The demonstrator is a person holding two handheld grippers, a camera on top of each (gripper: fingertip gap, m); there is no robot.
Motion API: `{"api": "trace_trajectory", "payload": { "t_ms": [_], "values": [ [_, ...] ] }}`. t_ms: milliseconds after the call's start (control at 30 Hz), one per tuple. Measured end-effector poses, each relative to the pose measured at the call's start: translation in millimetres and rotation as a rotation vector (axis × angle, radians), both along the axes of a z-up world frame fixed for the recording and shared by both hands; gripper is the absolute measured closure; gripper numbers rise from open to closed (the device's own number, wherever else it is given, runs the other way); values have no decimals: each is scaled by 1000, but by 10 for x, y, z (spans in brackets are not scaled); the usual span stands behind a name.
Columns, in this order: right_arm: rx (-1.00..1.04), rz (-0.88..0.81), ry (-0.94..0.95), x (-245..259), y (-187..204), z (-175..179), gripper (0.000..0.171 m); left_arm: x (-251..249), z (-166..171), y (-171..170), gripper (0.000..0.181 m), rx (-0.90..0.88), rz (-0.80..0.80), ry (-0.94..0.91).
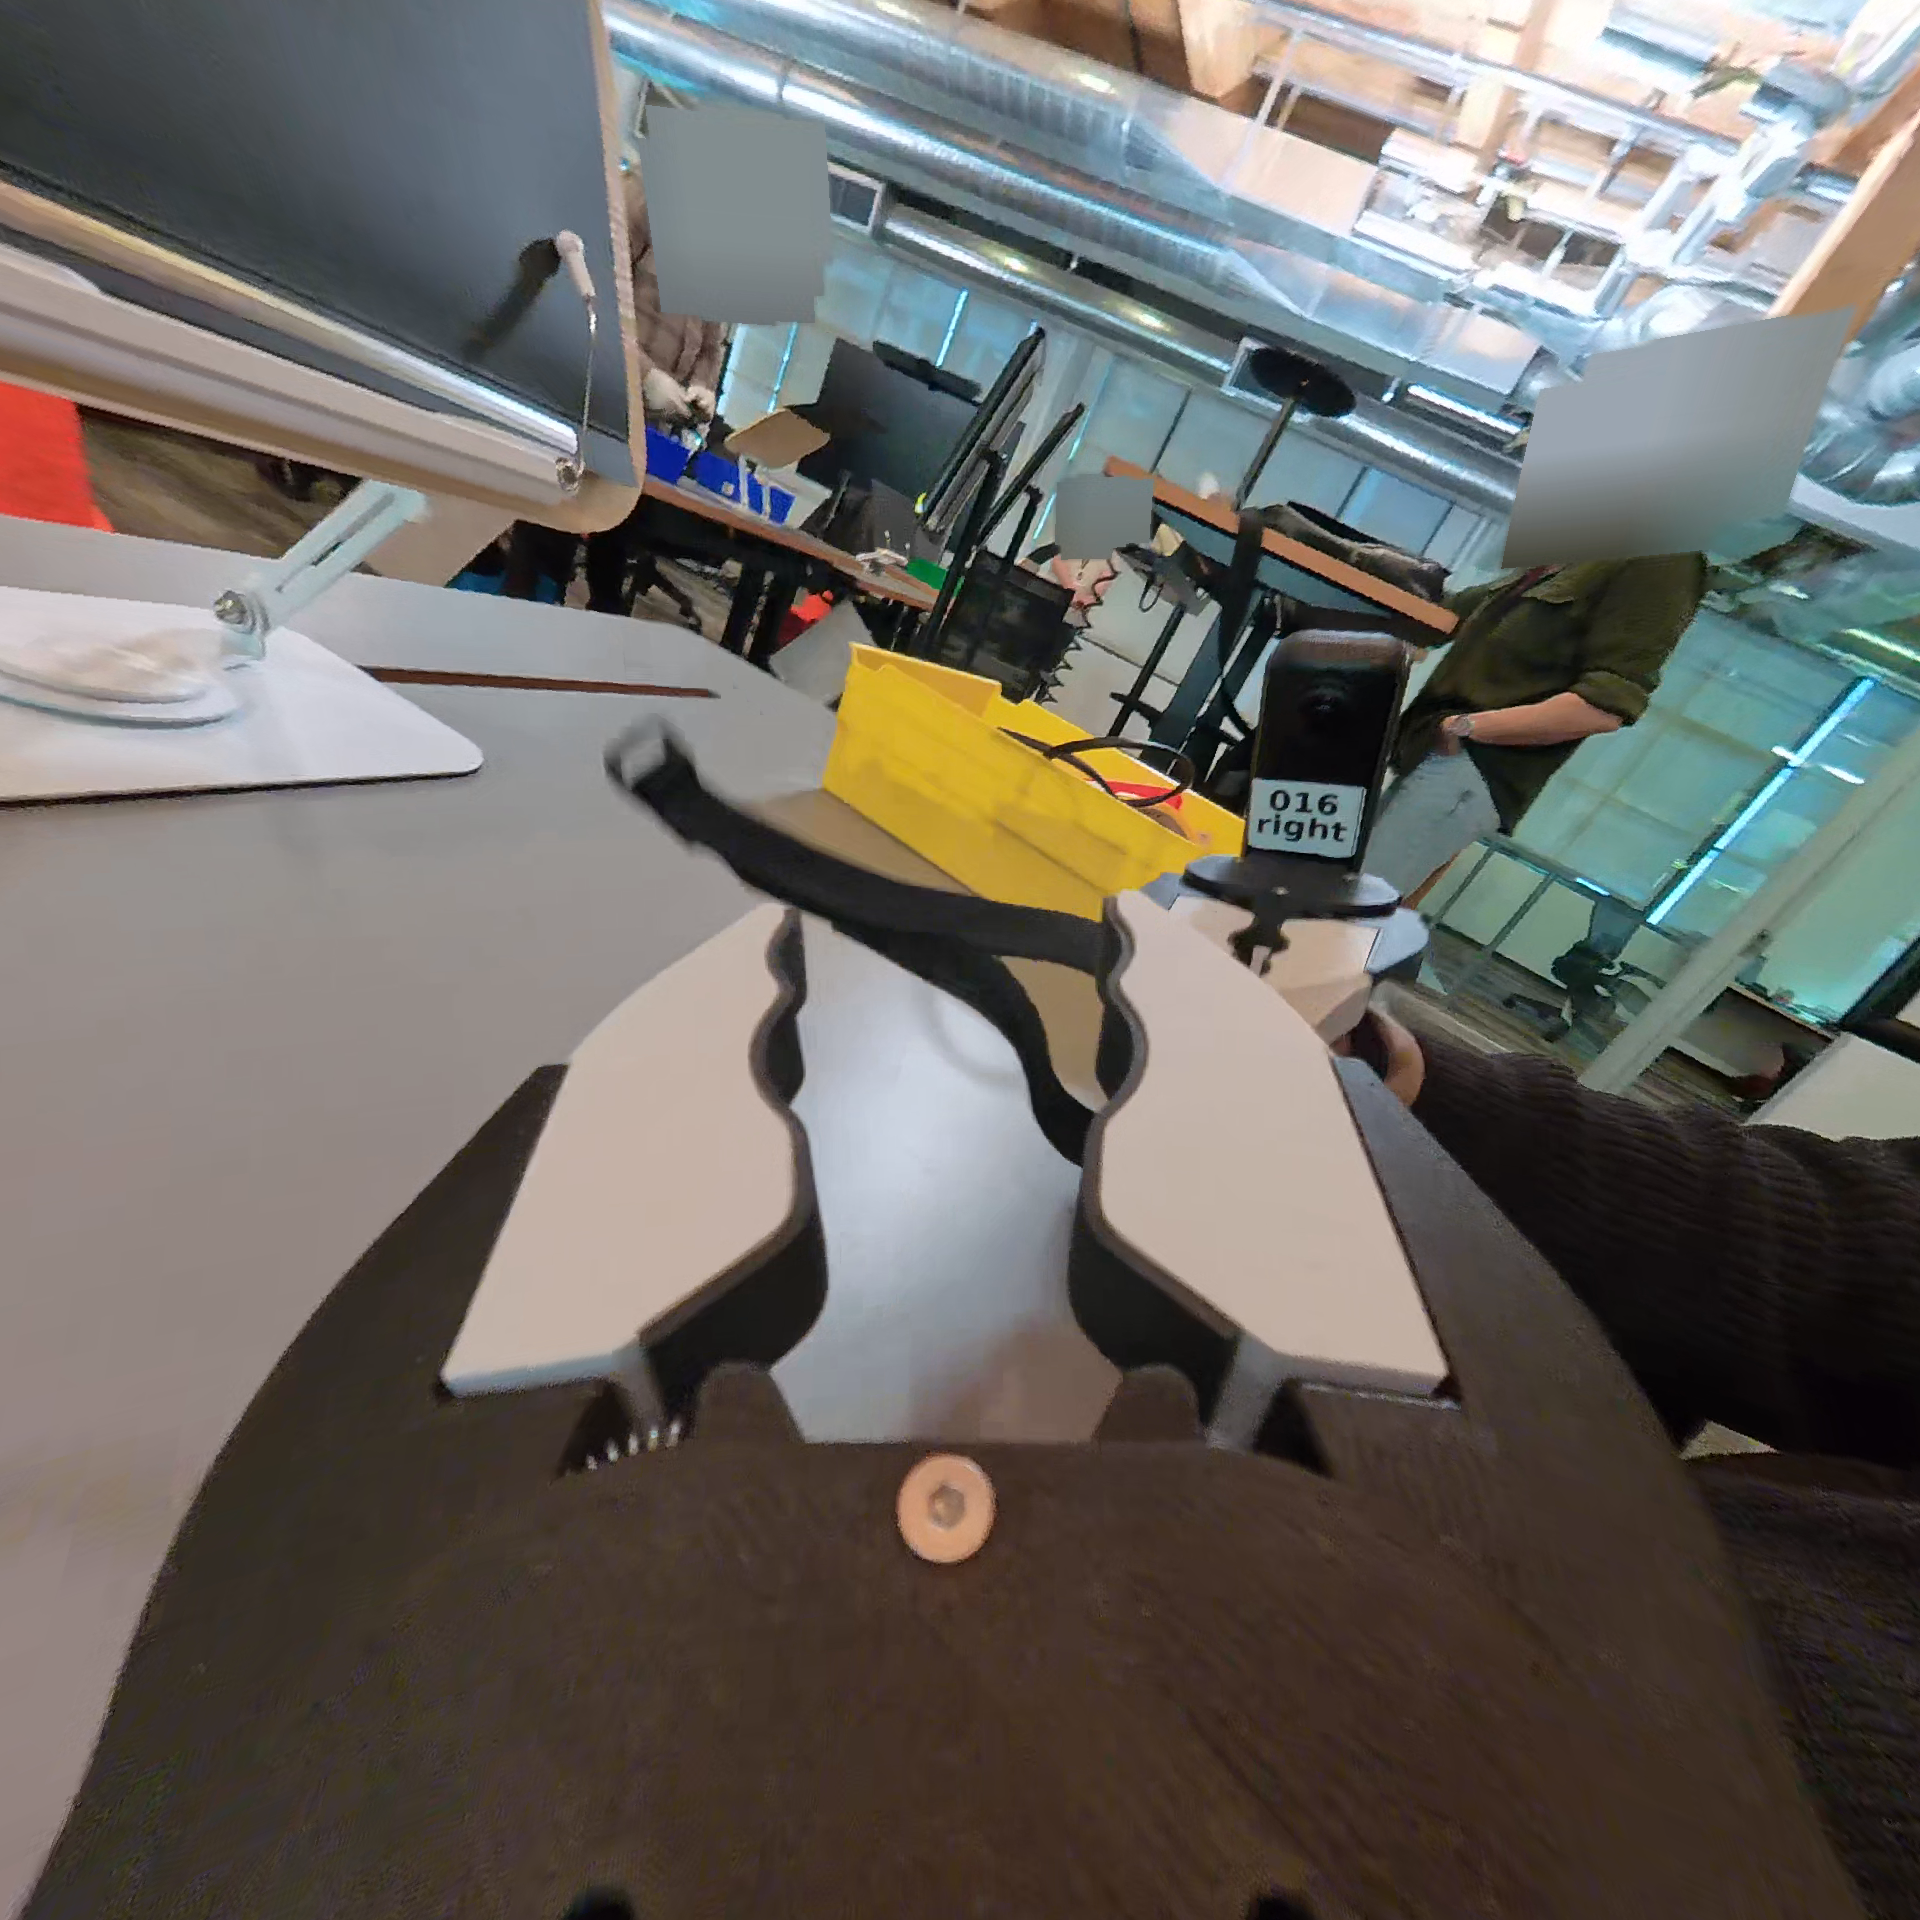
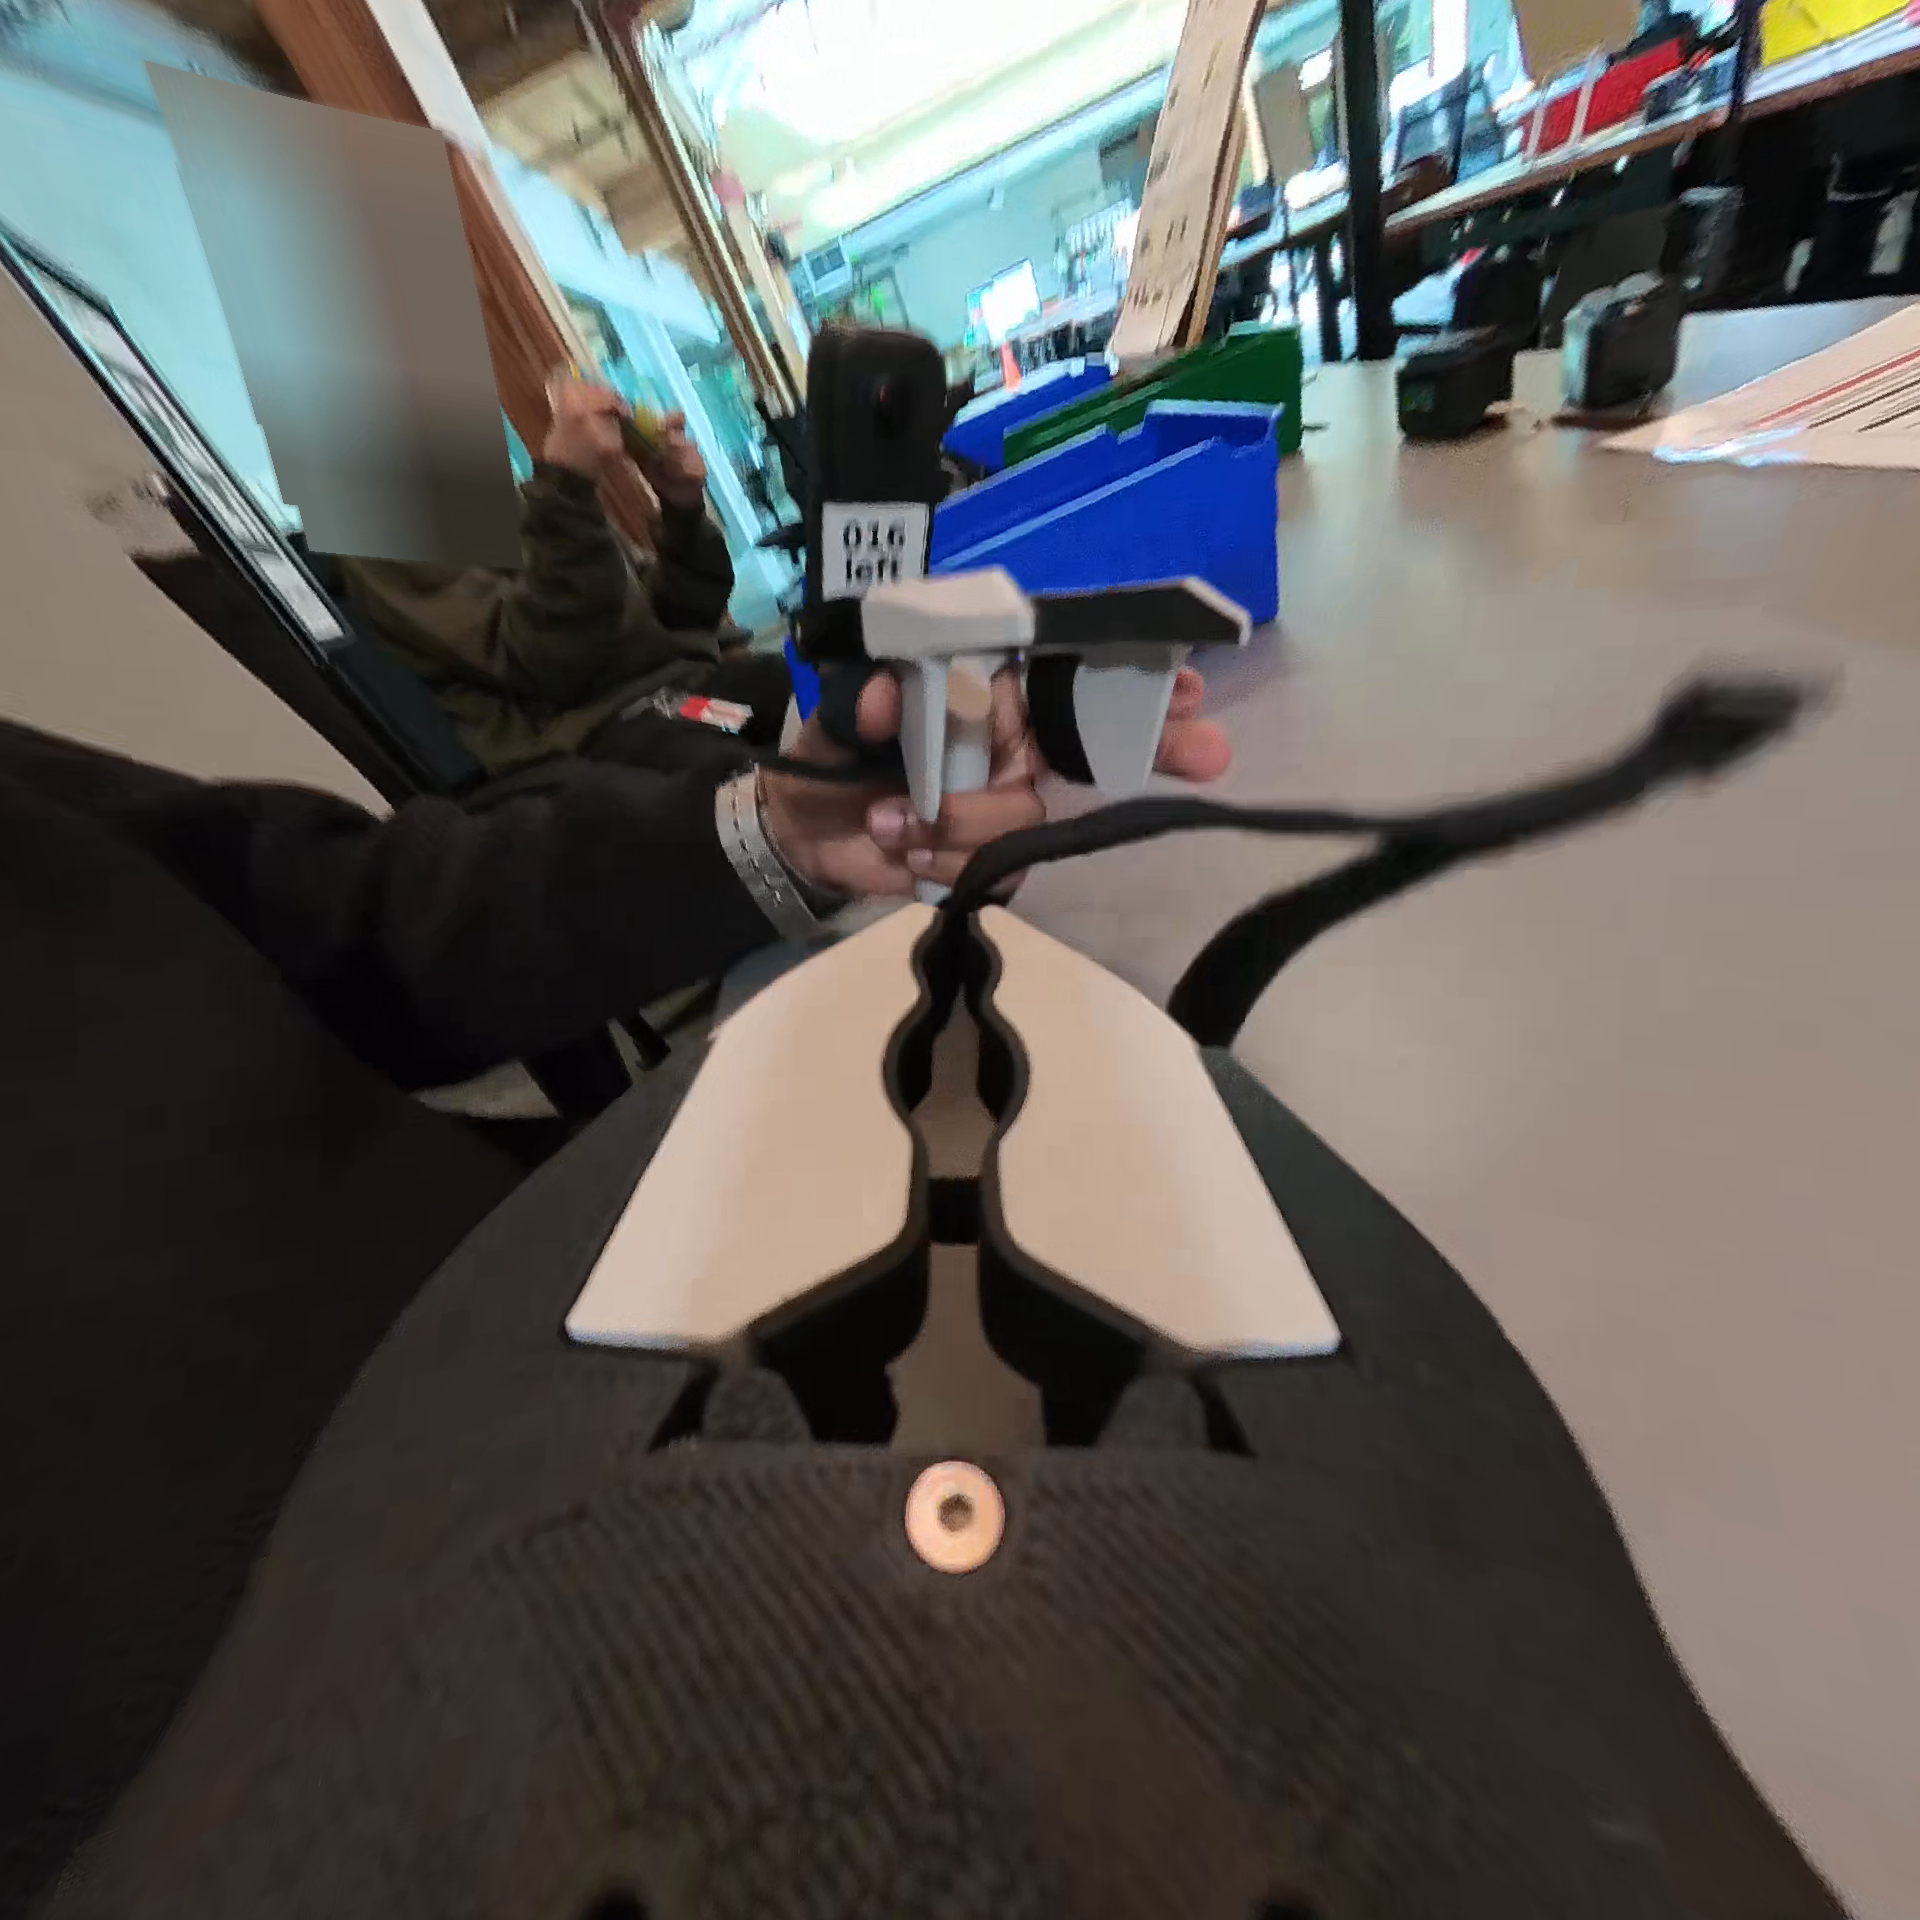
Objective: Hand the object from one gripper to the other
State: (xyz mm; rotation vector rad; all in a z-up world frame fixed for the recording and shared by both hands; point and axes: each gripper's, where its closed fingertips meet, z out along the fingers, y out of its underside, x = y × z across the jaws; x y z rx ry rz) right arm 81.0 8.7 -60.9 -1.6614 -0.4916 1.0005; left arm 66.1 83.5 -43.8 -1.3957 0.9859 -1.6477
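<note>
Black strap [image 2: 1299, 831], a flat webbing band with a small buckle-like end, is pinched at the very tips of the right gripper [image 2: 956, 925], whose white fingers [image 2: 790, 1132] are closed almost together on it. From that pinch the strap runs out to the right above the grey table [image 2: 1558, 1143] in two strands, one ending in the blurred dark end piece, the other curving down toward the gripper's body. In the left wrist view the same strap [image 1: 914, 914] crosses the gap between the tips of the left gripper [image 1: 951, 935], its free end lifted toward the upper left. The left gripper's fingers [image 1: 644, 1174] stand apart with a clear gap, and the strap seems only to touch the right-hand finger's inner edge, though blur makes that contact uncertain. Beyond the tips sits a yellow bin [image 1: 987, 790] with cables inside, on the table [image 1: 312, 1039]. A blue bin [image 2: 1122, 520] lies behind the left gripper's handle, which a hand [image 2: 904, 790] in a dark sleeve grips.
</note>
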Motion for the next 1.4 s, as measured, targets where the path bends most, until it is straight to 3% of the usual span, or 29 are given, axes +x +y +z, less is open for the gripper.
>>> {"api": "trace_trajectory", "payload": {
  "t_ms": [167, 367, 567, 800, 1000, 1167, 1400],
  "values": [
    [-5, -65, 246, 292, 51, 235, 169, 59, -52, -116, 129, 60, -17, 36],
    [-3, -121, 499, 610, 80, 416, 169, 196, -229, -578, 139, 253, -145, 129],
    [-22, -125, 528, 550, 106, 401, 168, 317, -281, -939, 140, 572, -105, 117],
    [-66, -57, 521, 269, 99, 346, 168, 370, -318, -1066, 144, 698, -78, 112],
    [-82, -45, 538, 210, 108, 331, 162, 354, -272, -1093, 176, 745, -66, 84],
    [-119, -32, 534, 217, 125, 271, 137, 324, -131, -1081, 179, 720, -48, 35],
    [-80, 38, 481, 131, 43, 318, 137, 137, 301, -794, 179, 401, -25, -99]
  ]
}}
